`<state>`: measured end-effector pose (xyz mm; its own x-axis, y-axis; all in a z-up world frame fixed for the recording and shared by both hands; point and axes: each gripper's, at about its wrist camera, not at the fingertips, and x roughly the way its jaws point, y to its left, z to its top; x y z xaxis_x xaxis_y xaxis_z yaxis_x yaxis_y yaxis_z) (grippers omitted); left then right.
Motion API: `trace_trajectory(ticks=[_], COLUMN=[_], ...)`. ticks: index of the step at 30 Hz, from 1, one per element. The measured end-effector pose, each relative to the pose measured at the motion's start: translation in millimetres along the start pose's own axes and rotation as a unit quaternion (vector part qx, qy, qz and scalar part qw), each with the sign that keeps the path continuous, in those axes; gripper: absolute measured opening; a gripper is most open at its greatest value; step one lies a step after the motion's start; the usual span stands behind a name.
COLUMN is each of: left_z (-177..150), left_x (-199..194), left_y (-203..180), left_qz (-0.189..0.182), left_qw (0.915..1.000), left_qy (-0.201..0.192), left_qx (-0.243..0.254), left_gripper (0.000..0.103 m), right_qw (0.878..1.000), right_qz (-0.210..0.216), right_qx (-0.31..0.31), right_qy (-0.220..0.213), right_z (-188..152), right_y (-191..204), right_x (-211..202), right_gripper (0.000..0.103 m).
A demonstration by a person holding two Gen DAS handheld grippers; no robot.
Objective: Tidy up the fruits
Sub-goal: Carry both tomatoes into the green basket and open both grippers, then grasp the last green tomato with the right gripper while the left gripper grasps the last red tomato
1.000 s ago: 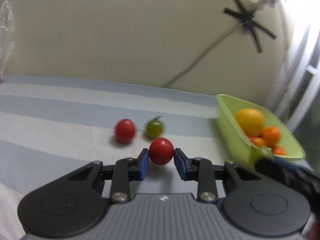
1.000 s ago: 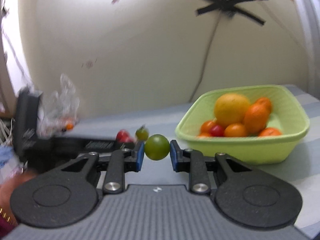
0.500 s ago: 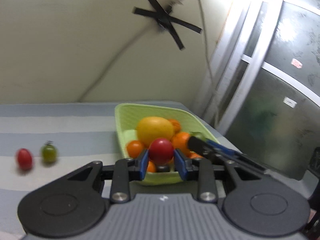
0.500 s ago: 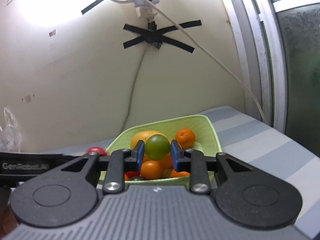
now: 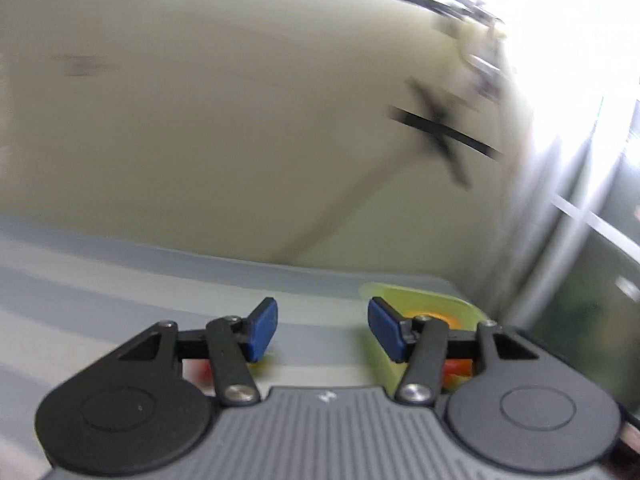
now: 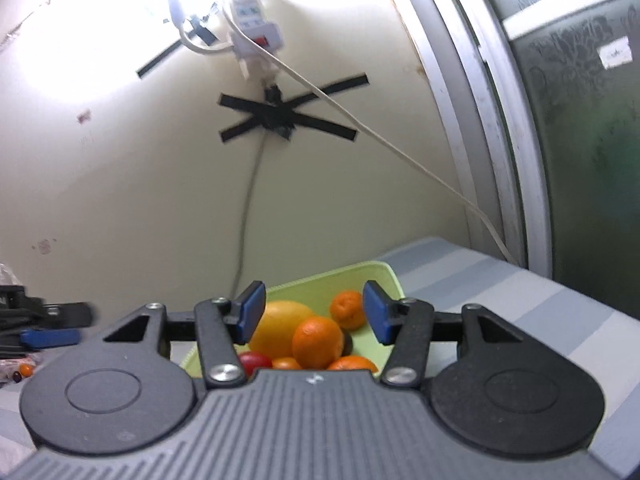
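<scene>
My right gripper (image 6: 314,312) hangs over the green basket (image 6: 360,270), its jaws opening with nothing between the blue pads. Below it lie a large yellow fruit (image 6: 280,328), oranges (image 6: 318,340) and a red tomato (image 6: 254,362). The green tomato is out of sight. The left wrist view is blurred. My left gripper (image 5: 323,330) is also opening and empty, with the basket (image 5: 424,298) behind its right finger. A red smear (image 5: 204,370) and a greenish one (image 5: 260,362) show under its left finger. The left gripper (image 6: 48,336) also shows at the far left of the right wrist view.
A blue-and-white striped cloth (image 6: 500,280) covers the table. The wall behind carries crossed black tape (image 6: 284,118), a power strip (image 6: 256,32) and a hanging cable. A metal door frame (image 6: 492,140) with dark glass stands at the right. Small fruits (image 6: 24,370) lie far left.
Both grippers have opened and let go of their tomatoes, red from the left and green from the right. The left view has swung up and away from the basket; the right has closed in over it.
</scene>
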<state>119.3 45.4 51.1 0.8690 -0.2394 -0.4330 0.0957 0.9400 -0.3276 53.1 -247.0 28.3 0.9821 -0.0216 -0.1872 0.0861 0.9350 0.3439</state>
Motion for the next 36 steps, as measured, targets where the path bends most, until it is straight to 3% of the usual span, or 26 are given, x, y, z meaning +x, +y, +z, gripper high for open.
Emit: trace_trajectory(ticks=[3, 6, 10, 12, 15, 18, 19, 20, 22, 30, 36], left_z=[0, -7, -19, -25, -31, -37, -40, -42, -44, -44, -56], left_x=[-14, -18, 1, 9, 30, 48, 53, 58, 57, -8, -30], left_y=[46, 75, 61, 50, 38, 33, 32, 33, 42, 69, 70], left_qz=[0.051, 0.061, 0.05, 0.051, 0.05, 0.057, 0.062, 0.063, 0.041, 0.045, 0.049], left_qw=[0.9978, 0.9952, 0.9976, 0.9979, 0.9971, 0.995, 0.9941, 0.9933, 0.9946, 0.9976, 0.9969], left_qy=[0.001, 0.011, 0.034, 0.039, 0.052, 0.067, 0.074, 0.083, 0.092, 0.047, 0.057], left_qx=[-0.043, -0.076, -0.033, -0.001, 0.025, 0.048, 0.051, 0.05, 0.027, -0.024, -0.024], left_gripper=[0.051, 0.051, 0.059, 0.059, 0.057, 0.055, 0.048, 0.034, 0.025, 0.025, 0.025], right_qw=[1.0, 0.997, 0.992, 0.987, 0.979, 0.975, 0.973, 0.971, 0.966, 0.947, 0.935], right_qz=[0.025, 0.05, 0.1, 0.12, 0.14, 0.147, 0.151, 0.157, 0.167, 0.166, 0.147], right_qx=[-0.016, -0.051, -0.076, -0.097, -0.134, -0.149, -0.149, -0.147, -0.16, -0.206, -0.248], right_qy=[-0.009, -0.007, 0.014, 0.033, 0.056, 0.078, 0.088, 0.1, 0.119, 0.185, 0.207], right_z=[-2, -9, -17, -20, -27, -29, -28, -26, -23, -34, -61], right_y=[8, 22, 40, 51, 68, 77, 79, 83, 97, 156, 179], right_x=[-4, -7, -9, -7, -1, 5, 9, 14, 25, 91, 115], right_gripper=[0.056, 0.056, 0.054, 0.038, 0.024, 0.024, 0.024, 0.024, 0.024, 0.026, 0.037])
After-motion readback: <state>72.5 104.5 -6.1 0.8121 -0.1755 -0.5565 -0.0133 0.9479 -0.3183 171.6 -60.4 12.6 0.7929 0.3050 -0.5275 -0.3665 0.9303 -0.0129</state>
